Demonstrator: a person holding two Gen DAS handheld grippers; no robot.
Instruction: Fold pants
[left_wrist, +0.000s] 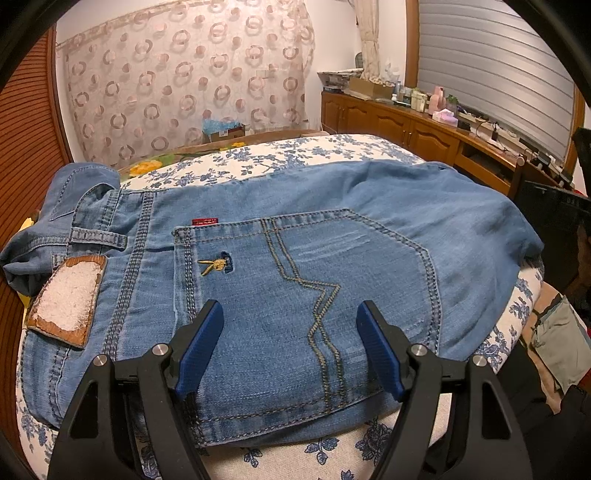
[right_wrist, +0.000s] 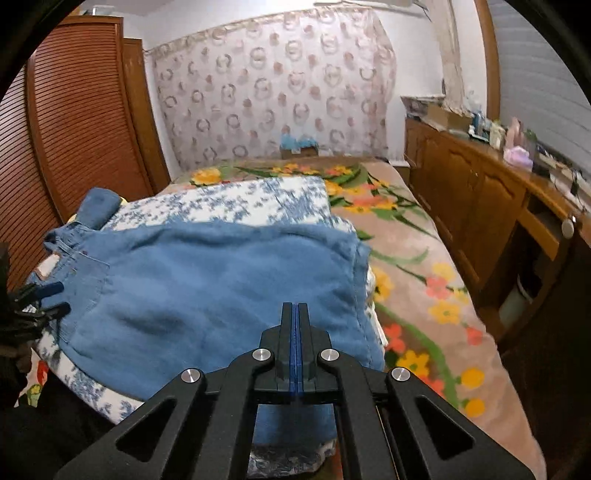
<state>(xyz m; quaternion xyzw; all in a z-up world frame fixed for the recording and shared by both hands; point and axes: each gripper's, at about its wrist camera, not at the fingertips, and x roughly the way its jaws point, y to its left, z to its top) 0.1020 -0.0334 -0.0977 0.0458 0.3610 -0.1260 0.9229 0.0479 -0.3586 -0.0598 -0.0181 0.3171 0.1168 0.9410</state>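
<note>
So closest to me, my left tool (left_wrist: 290, 314) is hanging wide apart right over the back pocket (left_wrist: 306, 302) of the jeans (left_wrist: 332, 229), nothing pinched between its blue pads (left_wrist: 201, 347), and I honestly can't tell if the tips are touching the denim or just above it. My right tool (right_wrist: 295, 314) is clenched all the way, pads pressed together with no cloth in them, sitting over the near edge of the same jeans. In that view my left tool's tips also poke in at the left edge. The jeans are folded into a chunky bundle lying on a blue-flowered white quilt (left_wrist: 280, 155) on the bed, waistband end toward the left with the worn leather patch (left_wrist: 68, 301) and a belt loop (left_wrist: 99, 236) showing, plus a little red tag (left_wrist: 205, 221) above the pocket. Under the quilt there's a tan blanket (right_wrist: 424, 266) with big yellow and orange flowers running off to the right. Further back, a wooden cabinet (right_wrist: 472, 184) with bottles and clutter runs along the right wall, louvered wooden doors (right_wrist: 74, 122) stand on the left, and a circle-patterned curtain (right_wrist: 273, 96) covers the far wall.
</note>
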